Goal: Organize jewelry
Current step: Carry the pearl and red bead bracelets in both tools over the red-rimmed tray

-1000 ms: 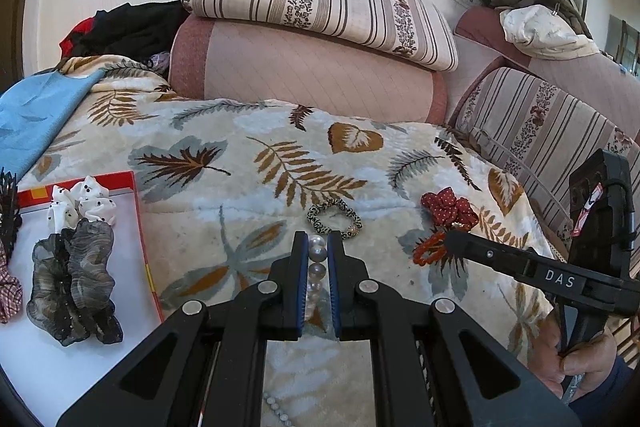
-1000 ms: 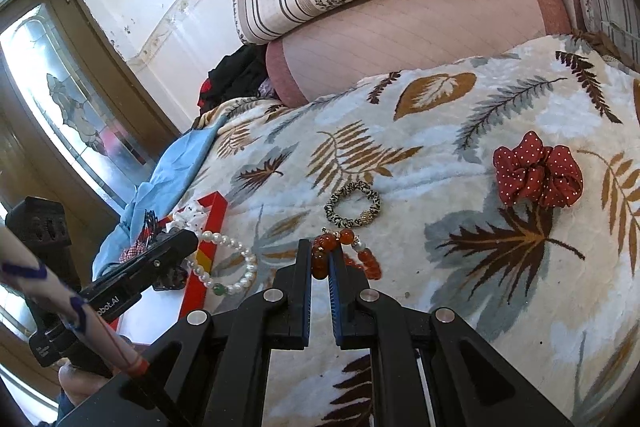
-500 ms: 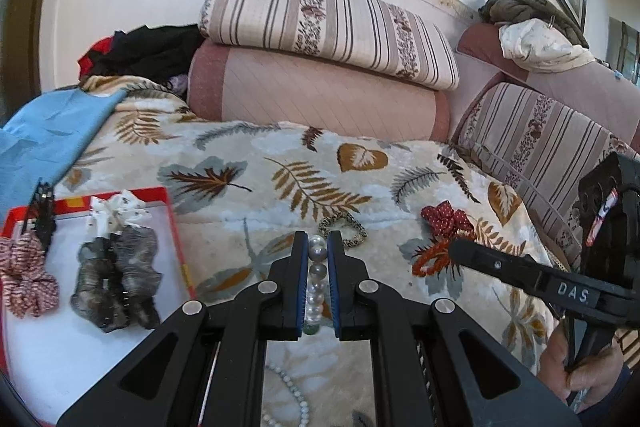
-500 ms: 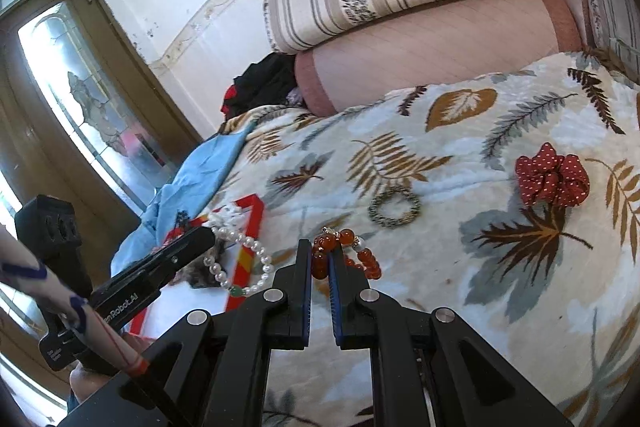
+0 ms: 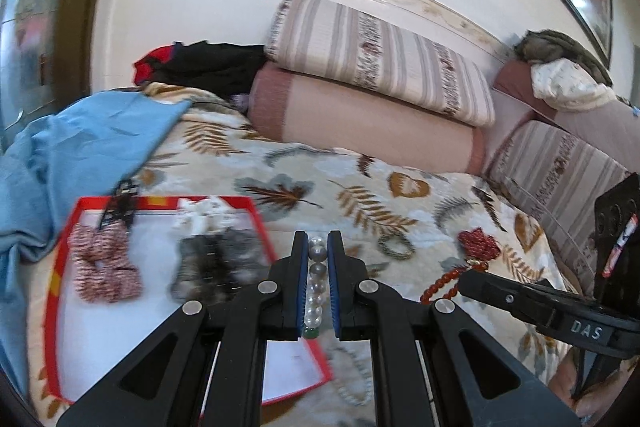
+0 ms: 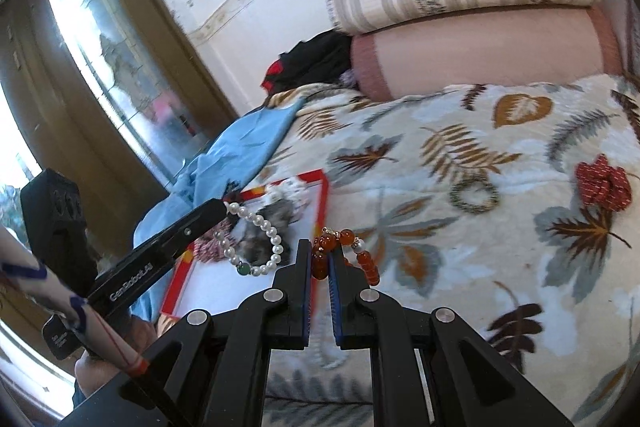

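While clamped on pearl bracelet (image 5: 316, 281) in left hand-held gripper (image 5: 318, 251), nearer red tray (image 5: 60, 267) lying left; right hand-held gripper (image 6: 320, 259) pinching orange beads (image 6: 340, 247).

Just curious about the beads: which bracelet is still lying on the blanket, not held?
The dark speckled bracelet lies loose on the blanket; the pearl bracelet and orange bead bracelet are each pinched in a gripper.

"DAS" on right gripper (image 5: 460, 281), "GenRobot.AI" on left gripper (image 6: 224, 207)
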A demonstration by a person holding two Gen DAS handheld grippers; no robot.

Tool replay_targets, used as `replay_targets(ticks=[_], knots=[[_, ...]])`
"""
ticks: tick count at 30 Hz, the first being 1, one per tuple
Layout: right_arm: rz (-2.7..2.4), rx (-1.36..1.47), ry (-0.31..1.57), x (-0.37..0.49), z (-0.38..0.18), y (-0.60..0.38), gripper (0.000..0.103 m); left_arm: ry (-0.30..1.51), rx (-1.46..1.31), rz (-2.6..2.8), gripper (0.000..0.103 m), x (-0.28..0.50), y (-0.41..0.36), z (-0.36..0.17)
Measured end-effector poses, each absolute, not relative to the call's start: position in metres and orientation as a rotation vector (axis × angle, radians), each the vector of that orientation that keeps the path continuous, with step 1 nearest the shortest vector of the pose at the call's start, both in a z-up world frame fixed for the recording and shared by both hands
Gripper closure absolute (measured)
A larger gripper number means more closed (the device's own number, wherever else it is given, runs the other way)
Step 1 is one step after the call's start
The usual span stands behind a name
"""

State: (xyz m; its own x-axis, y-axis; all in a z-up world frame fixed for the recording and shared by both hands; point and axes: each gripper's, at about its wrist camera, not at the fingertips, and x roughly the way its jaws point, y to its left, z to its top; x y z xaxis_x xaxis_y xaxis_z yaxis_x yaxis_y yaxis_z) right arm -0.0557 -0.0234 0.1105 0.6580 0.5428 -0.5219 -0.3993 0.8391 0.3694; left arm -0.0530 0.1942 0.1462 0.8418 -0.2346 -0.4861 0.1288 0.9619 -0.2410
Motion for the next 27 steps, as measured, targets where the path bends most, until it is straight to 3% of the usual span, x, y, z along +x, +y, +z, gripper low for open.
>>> replay_targets(ticks=[16, 27], knots=[[0.683, 0.110, 0.746, -0.060, 0.095, 0.094, 0.095, 0.575, -0.278, 0.029, 0.094, -0.064, 0.305, 0.118], [0.705, 0.104, 0.846, -0.036, 0.063, 0.135, 0.094, 0.665, -0.280, 0.053, 0.094, -0.042, 0.310, 0.091]])
